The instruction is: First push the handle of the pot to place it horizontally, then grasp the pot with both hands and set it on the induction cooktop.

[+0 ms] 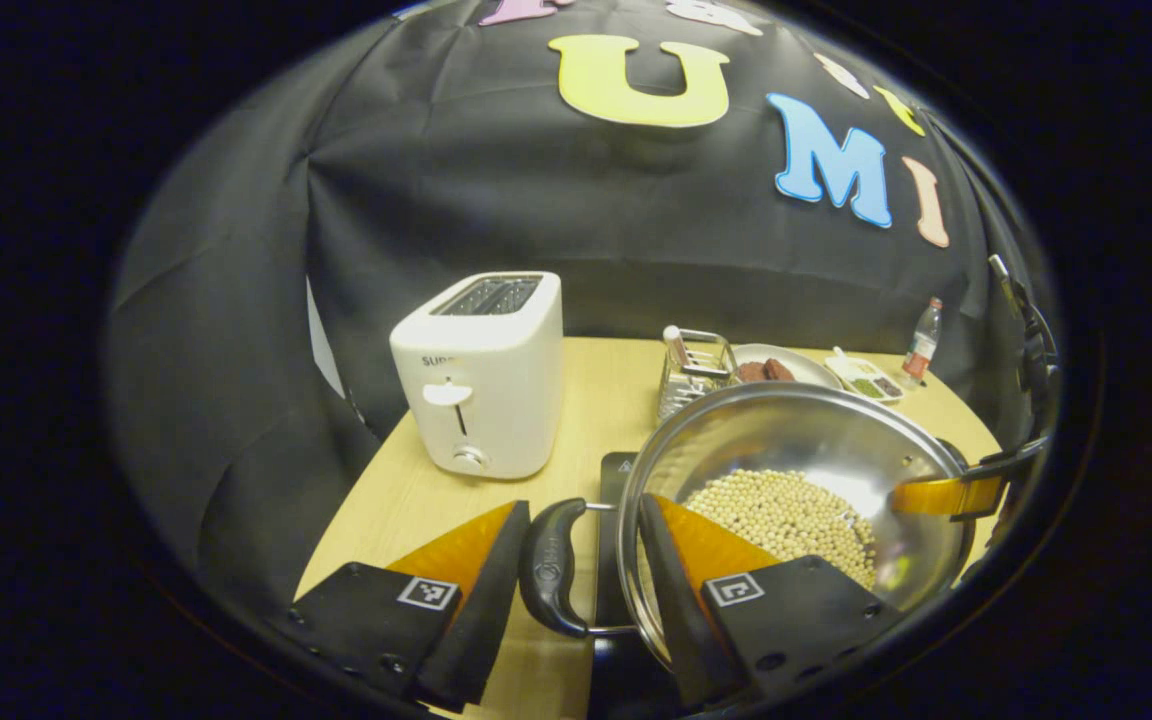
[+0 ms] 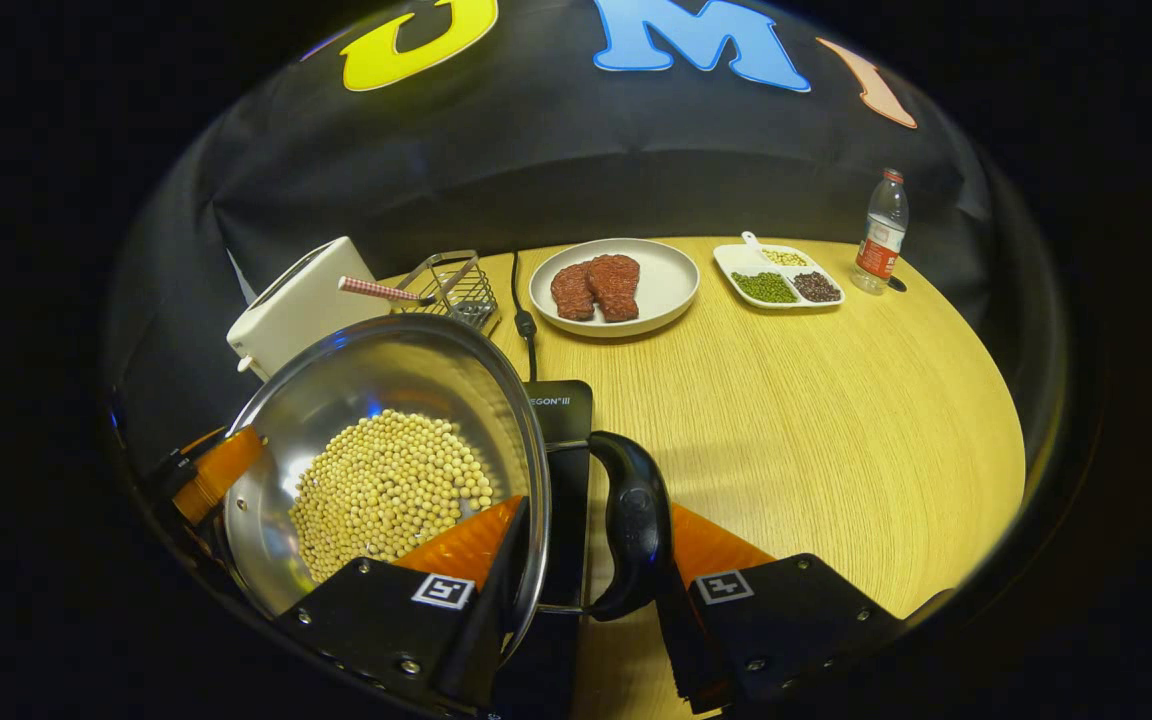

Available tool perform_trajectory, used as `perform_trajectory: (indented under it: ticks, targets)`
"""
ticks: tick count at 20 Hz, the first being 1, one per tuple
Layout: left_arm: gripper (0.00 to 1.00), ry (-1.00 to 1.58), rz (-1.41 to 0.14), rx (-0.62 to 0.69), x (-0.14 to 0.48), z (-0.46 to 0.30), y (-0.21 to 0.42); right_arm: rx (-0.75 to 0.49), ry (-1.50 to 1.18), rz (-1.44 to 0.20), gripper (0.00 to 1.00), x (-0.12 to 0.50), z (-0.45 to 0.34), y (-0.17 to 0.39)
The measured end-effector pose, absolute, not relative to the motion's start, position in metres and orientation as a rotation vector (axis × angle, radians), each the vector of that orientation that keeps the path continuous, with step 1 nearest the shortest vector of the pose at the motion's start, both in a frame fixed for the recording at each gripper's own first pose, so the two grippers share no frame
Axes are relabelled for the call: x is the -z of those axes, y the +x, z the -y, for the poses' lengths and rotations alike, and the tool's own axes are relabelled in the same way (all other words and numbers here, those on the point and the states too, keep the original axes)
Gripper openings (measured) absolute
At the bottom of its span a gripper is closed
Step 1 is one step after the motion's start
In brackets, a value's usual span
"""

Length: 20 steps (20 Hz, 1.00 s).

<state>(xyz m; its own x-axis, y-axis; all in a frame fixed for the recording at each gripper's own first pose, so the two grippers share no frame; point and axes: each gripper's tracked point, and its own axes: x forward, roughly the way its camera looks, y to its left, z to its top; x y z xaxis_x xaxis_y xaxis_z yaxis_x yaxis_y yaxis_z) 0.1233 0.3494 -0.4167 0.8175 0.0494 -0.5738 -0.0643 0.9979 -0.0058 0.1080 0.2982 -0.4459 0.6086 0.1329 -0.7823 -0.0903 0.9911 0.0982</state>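
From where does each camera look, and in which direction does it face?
Left gripper view: rides on the left tool, looking forward across the pot toward the toaster; its fingers straddle the pot's side handle, and the other tool shows beyond.
Right gripper view: rides on the right tool, facing the plate of meat; its fingers straddle the opposite handle.
Both share the pot of beans, toaster, cooktop and table.

Left hand-held gripper (image 1: 576, 585), black screwed plates, square marker tags (right hand-held gripper (image 2: 591, 590) alike)
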Motion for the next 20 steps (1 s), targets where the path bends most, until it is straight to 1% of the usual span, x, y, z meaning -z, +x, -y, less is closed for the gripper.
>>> perform_trajectory:
  ticks: [1, 2, 3, 4, 5, 6, 7, 9, 12, 13, 14, 15, 17, 18, 19, 20]
  targets:
    - [0.75, -0.026, -0.600, -0.069, 0.411, -0.351, 0.122, -0.126, 0.047, -0.899, 0.67, 0.443, -0.297, 0.109]
    - [0.77, -0.026, -0.599, -0.080, 0.409, -0.354, 0.121, -0.122, 0.038, -0.885, 0.61, 0.440, -0.295, 0.112]
    - [0.81, -0.026, -0.594, -0.096, 0.406, -0.357, 0.119, -0.123, 0.032, -0.871, 0.64, 0.435, -0.295, 0.112]
    - [0.86, -0.033, -0.589, -0.108, 0.401, -0.359, 0.117, -0.124, 0.027, -0.855, 0.77, 0.429, -0.294, 0.113]
    - [0.87, -0.039, -0.579, -0.124, 0.394, -0.360, 0.115, -0.125, 0.021, -0.831, 0.85, 0.420, -0.291, 0.115]
    - [0.87, -0.044, -0.567, -0.140, 0.385, -0.362, 0.112, -0.127, 0.015, -0.810, 0.89, 0.413, -0.289, 0.117]
    - [0.92, -0.041, -0.554, -0.162, 0.375, -0.364, 0.109, -0.128, 0.011, -0.781, 0.95, 0.404, -0.285, 0.118]
    - [0.91, -0.021, -0.504, -0.193, 0.344, -0.364, 0.104, -0.134, 0.019, -0.723, 0.95, 0.381, -0.278, 0.119]
    - [0.90, 0.009, -0.443, -0.181, 0.297, -0.340, 0.100, -0.145, 0.042, -0.619, 0.95, 0.335, -0.264, 0.117]
    - [0.87, 0.022, -0.424, -0.175, 0.283, -0.330, 0.097, -0.146, 0.047, -0.587, 0.95, 0.320, -0.259, 0.114]
    - [0.87, 0.031, -0.407, -0.168, 0.268, -0.319, 0.095, -0.147, 0.046, -0.558, 0.95, 0.304, -0.252, 0.112]
    - [0.90, 0.036, -0.391, -0.162, 0.253, -0.308, 0.091, -0.146, 0.043, -0.528, 0.95, 0.288, -0.245, 0.109]
    - [0.87, 0.031, -0.358, -0.140, 0.225, -0.279, 0.085, -0.142, 0.044, -0.476, 0.94, 0.257, -0.230, 0.104]
    - [0.87, 0.024, -0.338, -0.131, 0.211, -0.263, 0.083, -0.136, 0.046, -0.451, 0.94, 0.243, -0.221, 0.101]
    - [0.90, 0.009, -0.314, -0.119, 0.196, -0.246, 0.083, -0.131, 0.048, -0.426, 0.94, 0.227, -0.213, 0.099]
    - [0.91, -0.011, -0.293, -0.098, 0.182, -0.226, 0.083, -0.124, 0.051, -0.397, 0.94, 0.215, -0.201, 0.099]
